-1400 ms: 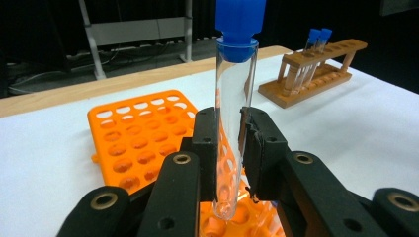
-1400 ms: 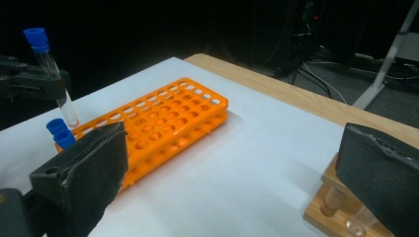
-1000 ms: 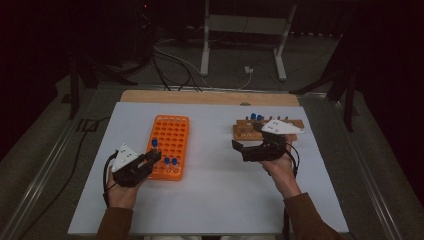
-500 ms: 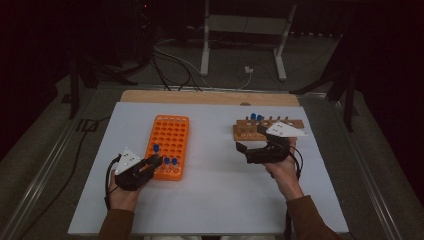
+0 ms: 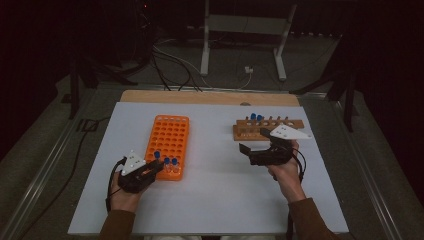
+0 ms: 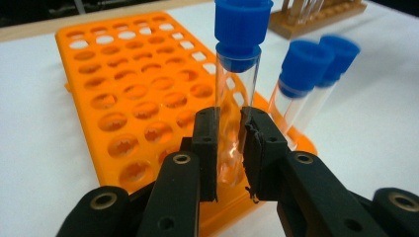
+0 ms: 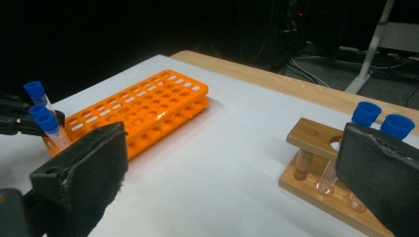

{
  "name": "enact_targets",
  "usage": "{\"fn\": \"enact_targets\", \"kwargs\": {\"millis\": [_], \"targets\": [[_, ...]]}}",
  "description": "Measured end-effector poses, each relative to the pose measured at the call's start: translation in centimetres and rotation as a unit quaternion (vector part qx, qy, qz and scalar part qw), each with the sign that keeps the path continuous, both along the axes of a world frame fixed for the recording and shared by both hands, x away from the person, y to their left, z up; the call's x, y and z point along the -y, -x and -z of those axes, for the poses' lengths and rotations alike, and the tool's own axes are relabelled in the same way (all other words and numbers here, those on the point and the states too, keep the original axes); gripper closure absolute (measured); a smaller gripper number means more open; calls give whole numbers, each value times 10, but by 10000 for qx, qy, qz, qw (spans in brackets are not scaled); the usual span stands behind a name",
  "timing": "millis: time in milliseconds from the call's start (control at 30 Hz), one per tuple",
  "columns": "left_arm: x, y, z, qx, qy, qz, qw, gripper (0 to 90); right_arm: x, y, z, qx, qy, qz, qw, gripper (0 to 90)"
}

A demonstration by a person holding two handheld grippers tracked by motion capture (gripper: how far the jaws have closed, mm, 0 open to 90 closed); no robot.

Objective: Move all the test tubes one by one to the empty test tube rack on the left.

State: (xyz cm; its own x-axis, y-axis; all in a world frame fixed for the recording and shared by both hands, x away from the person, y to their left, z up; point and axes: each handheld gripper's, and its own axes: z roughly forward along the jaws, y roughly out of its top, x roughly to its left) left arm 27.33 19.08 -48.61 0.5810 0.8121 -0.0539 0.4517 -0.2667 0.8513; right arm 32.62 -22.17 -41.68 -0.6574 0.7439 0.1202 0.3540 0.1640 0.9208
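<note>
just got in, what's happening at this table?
A person works two handheld grippers over test tubes. The left gripper is shut on a clear blue-capped tube at the near end of the orange rack, beside two more capped tubes standing there. The right gripper is open and holds nothing, close to the wooden rack, where two blue-capped tubes stand.

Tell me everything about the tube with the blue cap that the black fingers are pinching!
The pinched tube is a thin, clear test tube, glass or plastic by its look, and looks empty. A bright blue cap closes its top. It stands nearly upright at the near end of the orange rack, its lower part between the left gripper, whose black fingers press on both sides. Two more blue-capped tubes stand just beside it, apart from it.
</note>
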Motion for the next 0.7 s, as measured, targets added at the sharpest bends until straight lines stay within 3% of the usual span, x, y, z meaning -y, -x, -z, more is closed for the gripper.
{"fn": "enact_targets", "kwargs": {"millis": [533, 700], "targets": [[5, -1, 5, -116, -300, 97, 9994, 779, -3, -1, 4, -44, 5, -40, 10000, 0], [4, -1, 6, -127, -298, 107, 9994, 778, -3, -1, 5, -53, 7, -45, 10000, 0]]}}
